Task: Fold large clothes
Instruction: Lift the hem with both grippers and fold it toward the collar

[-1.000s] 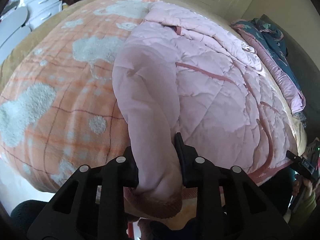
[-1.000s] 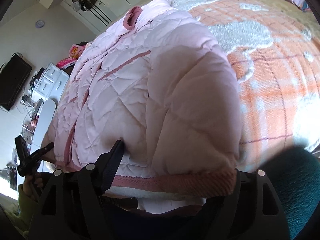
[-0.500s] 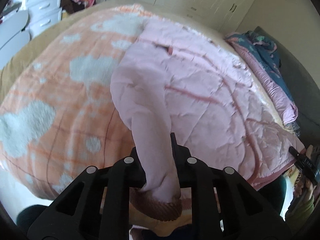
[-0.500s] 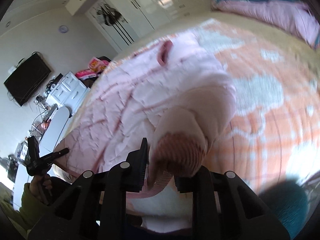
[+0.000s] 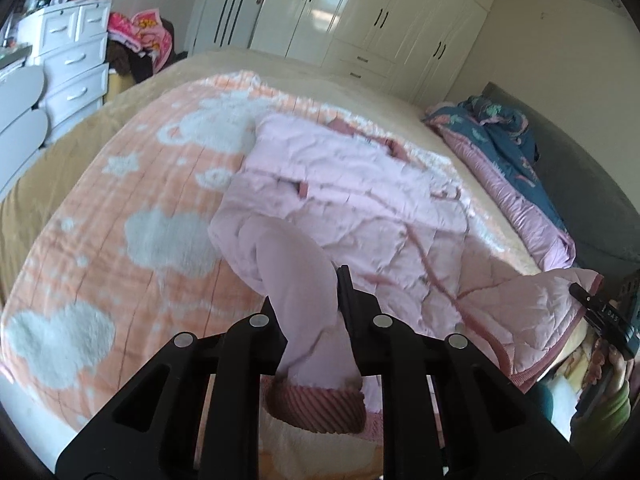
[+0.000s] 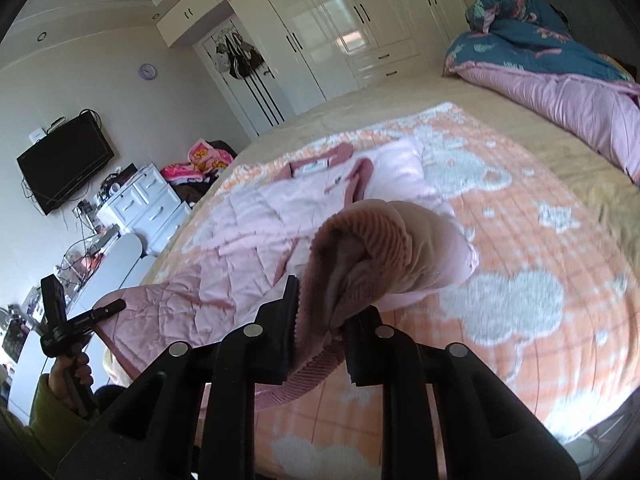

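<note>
1. Pale pink quilted fabric fills the middle of both views: a large padded pink jacket [image 5: 344, 200] is spread across the orange-and-white patterned blanket [image 5: 120, 208] on the bed [image 6: 520, 120], with its collar toward the upper centre of the frame, away from the cameras.
2. In the left wrist view, the left hand-held gripper [image 5: 312, 316] is seen at lower centre, clamped narrowly on one pink sleeve [image 5: 300, 280], just above its ribbed dusty-pink cuff [image 5: 316, 404], which hangs below the jaws.
3. In the right wrist view, the right hand-held gripper [image 6: 320, 320] is closed tightly on the other ribbed cuff [image 6: 360, 248], bunched between the jaws at lower centre; the sleeve arches up and away from it.
4. Both sleeves appear to be gripped near the cuffs so that each can be raised clear of the blanket and laid inward over the jacket body, a likely first step of folding.
5. The jacket body rests on the blanket while only the sleeves are lifted; its near hem droops over the bed edge at the lower right of the left view.
6. A blue-and-pink duvet [image 6: 552, 60] is bundled at the far right of the bed, well apart from the jacket.
7. White wardrobes [image 5: 360, 20] are seen along the top of the frame and a white drawer unit [image 5: 72, 64] at the upper left.
</note>
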The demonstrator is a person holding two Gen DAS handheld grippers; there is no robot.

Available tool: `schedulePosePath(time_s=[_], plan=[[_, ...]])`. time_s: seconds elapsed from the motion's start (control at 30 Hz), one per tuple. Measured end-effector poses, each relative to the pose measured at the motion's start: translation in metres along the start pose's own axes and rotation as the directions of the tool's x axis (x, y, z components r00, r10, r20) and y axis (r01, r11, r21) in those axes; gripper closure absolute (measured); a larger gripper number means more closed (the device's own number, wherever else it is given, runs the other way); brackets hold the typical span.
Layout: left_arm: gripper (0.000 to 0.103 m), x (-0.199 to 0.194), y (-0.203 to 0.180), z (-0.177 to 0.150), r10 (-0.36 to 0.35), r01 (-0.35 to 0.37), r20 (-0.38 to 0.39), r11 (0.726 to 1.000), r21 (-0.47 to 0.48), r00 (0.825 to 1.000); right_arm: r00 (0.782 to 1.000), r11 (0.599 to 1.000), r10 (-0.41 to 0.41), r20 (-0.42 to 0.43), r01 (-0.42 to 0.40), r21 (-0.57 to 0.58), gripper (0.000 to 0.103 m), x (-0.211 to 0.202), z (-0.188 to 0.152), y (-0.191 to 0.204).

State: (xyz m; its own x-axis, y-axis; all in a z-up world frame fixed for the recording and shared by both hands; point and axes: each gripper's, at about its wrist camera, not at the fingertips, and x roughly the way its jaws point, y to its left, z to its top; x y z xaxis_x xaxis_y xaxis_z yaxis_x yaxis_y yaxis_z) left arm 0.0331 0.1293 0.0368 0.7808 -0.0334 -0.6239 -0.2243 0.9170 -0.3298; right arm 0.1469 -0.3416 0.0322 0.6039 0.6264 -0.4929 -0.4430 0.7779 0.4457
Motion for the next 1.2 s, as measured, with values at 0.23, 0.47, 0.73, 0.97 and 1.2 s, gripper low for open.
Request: schedulePosePath(time_s=[0.23, 0.47, 0.73, 0.97, 1.2], plan=[[0.093, -0.002, -0.008, 0.029, -0.023, 0.022, 0.049, 1.000, 0.006, 0.999, 0.999, 1.000, -0.003, 0.035, 0.004, -0.023, 0.084, 0.000, 0.031, 0.004], [0.093, 0.000, -0.018, 0.055, -0.036, 0.034, 0.084, 0.999, 0.023, 0.996, 0.999, 0.999, -0.005, 0.052, 0.007, -0.031, 0.085, 0.004, 0.052, 0.006], [0.093, 0.007, -0.025, 0.083, -0.045, 0.042, 0.110, 0.999, 0.032, 0.993, 0.997, 0.999, -0.008, 0.075, 0.011, -0.031, 0.085, 0.010, 0.076, 0.006], [0.093, 0.014, -0.029, 0.101, -0.047, 0.042, 0.127, 0.998, 0.045, 0.991, 0.995, 0.999, -0.004, 0.098, 0.007, -0.033, 0.085, 0.017, 0.098, 0.007], [0.093, 0.029, -0.028, 0.121, -0.041, 0.035, 0.138, 0.998, 0.044, 0.990, 0.994, 1.000, 0.014, 0.109, -0.015, 0.007, 0.085, 0.033, 0.123, 0.000]])
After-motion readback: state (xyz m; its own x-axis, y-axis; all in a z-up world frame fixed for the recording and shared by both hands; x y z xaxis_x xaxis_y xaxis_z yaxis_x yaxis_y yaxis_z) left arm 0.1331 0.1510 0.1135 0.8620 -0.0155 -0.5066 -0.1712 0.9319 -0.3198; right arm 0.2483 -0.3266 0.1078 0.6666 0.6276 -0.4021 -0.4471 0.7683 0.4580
